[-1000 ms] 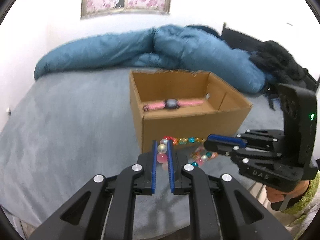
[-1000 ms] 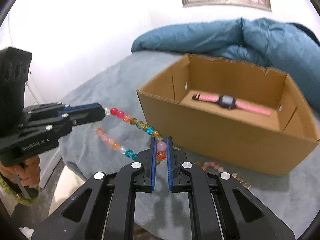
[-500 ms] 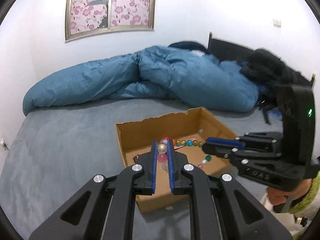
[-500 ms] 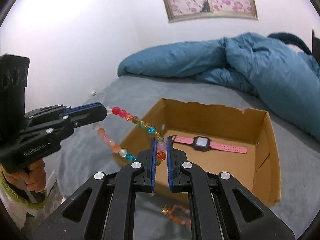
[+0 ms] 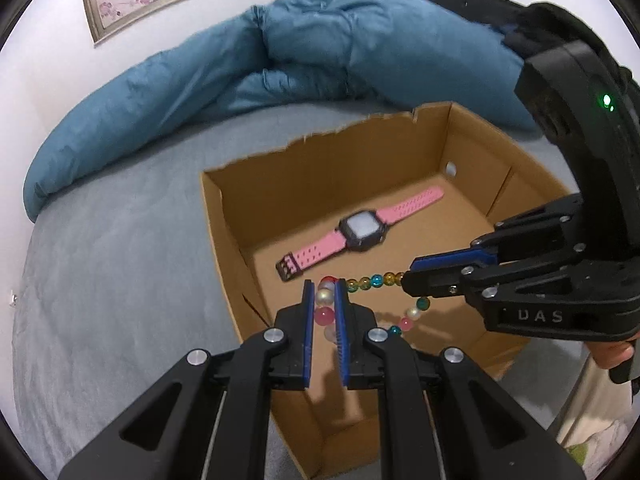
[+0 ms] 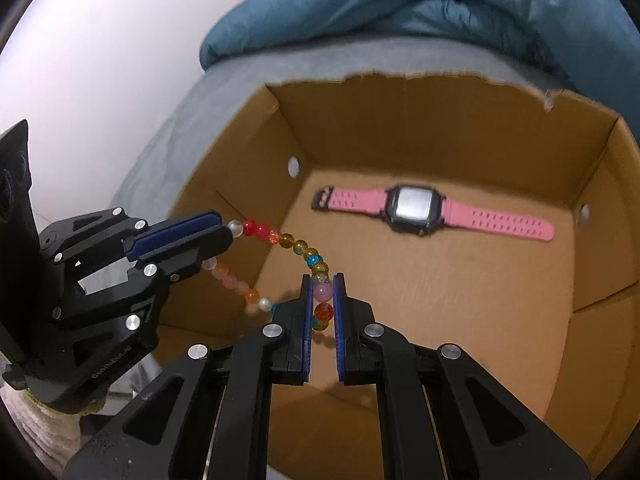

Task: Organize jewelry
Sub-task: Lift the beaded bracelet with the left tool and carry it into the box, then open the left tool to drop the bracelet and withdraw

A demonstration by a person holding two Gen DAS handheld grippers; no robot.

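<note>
Holding the bead bracelet (image 5: pixel 372 281) stretched over the open cardboard box (image 5: pixel 328 152), my left tongs (image 5: pixel 323 298) pinch one end and my right tongs (image 6: pixel 322 294) clamp the other. Farther right, a pink watch (image 6: pixel 416 208) lies flat on the box floor.

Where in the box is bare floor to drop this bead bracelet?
Free: the cardboard box floor between the pink watch and the near wall, right under the bracelet. Crowded: the watch strip by the far wall.

Colours over the plain brown cardboard box (image 6: pixel 440 128)

Multicoloured glass-bead bracelet (image 6: pixel 298 246): red, amber, teal, pink; pink perforated-strap watch (image 6: pixel 414 208); teal-blue quilted duvet (image 5: pixel 320 44).
</note>
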